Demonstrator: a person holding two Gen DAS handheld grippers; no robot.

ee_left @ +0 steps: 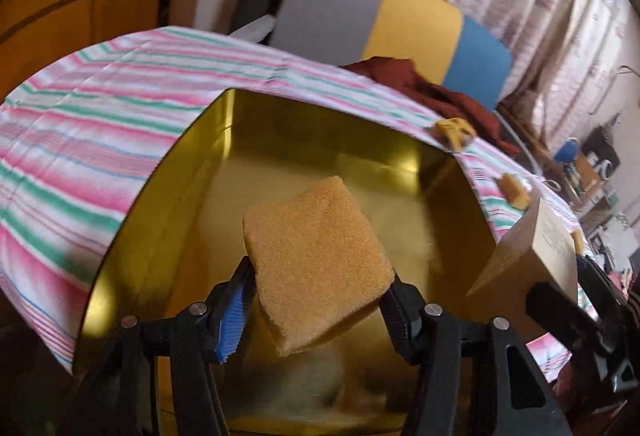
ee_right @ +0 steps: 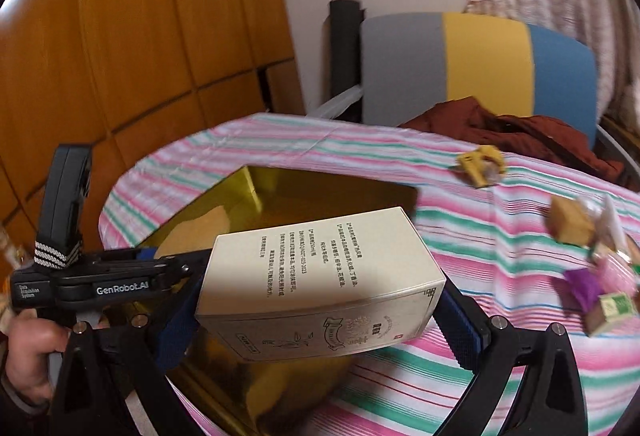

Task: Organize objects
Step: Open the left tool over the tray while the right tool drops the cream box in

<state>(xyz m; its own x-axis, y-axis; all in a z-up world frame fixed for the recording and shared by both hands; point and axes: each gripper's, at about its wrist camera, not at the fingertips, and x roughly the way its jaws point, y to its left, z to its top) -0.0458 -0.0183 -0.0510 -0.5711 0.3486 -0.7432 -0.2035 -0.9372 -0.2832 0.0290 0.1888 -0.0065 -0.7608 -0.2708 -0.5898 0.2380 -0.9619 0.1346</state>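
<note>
A: Striped pink and green cloth (ee_left: 100, 123) covers the table, with a wooden cupboard (ee_right: 140, 35) filling the upper left of the right wrist view and a grey, yellow and blue chair (ee_right: 480, 67) behind. What does each hand carry?

B: Left tongs (ee_left: 316, 300) pinch a tan sponge (ee_left: 316, 256) at lower centre, hanging over the open gold tin (ee_left: 160, 220). Right tongs (ee_right: 316, 308) clamp a cream carton (ee_right: 320, 276) by its ends, at centre frame, above the tin's near corner

A: So what makes the drop go well?

B: I judge the sponge should go first, lowered close to the tin floor before the pads let go, since it is light and may bounce or stick to a pad. The carton looks long, so turning it to lie along one wall should leave room

A: Anything to watch?

B: The two tools sit close; in the left wrist view the carton (ee_left: 532, 248) crowds the lower right. One hand at a time seems safer. Small sweets (ee_right: 480, 163) at upper right, near the red garment (ee_right: 520, 131), still lie loose on the cloth
</note>
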